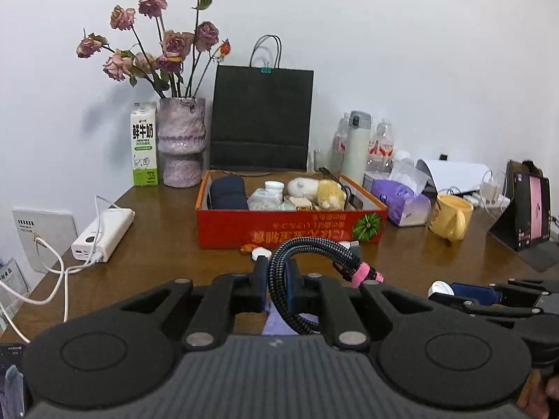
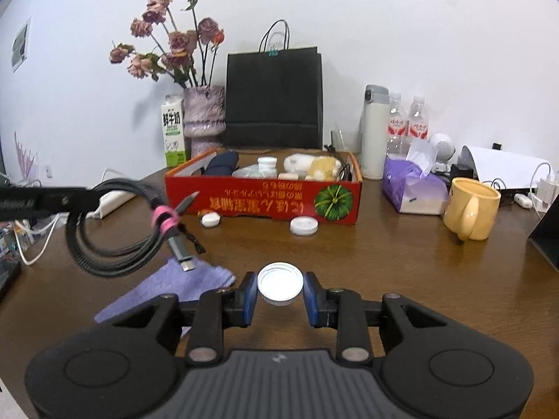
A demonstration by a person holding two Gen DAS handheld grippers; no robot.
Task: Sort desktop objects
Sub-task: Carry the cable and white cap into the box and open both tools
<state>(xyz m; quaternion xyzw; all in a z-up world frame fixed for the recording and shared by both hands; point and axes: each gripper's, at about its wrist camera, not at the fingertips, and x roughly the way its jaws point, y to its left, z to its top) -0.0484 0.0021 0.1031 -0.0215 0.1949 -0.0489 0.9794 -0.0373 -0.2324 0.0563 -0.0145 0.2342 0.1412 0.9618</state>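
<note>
Your left gripper [image 1: 277, 281] clamps one coiled braided cable [image 1: 307, 249] with a pink tie. Your right gripper [image 2: 280, 291] grips one white cap [image 2: 280, 282], open side up. Two more white lids [image 2: 304, 226] lie before the red box [image 2: 262, 199], mid-desk.

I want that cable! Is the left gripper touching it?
Touching. The left wrist view shows the left gripper shut on the braided cable.
</note>
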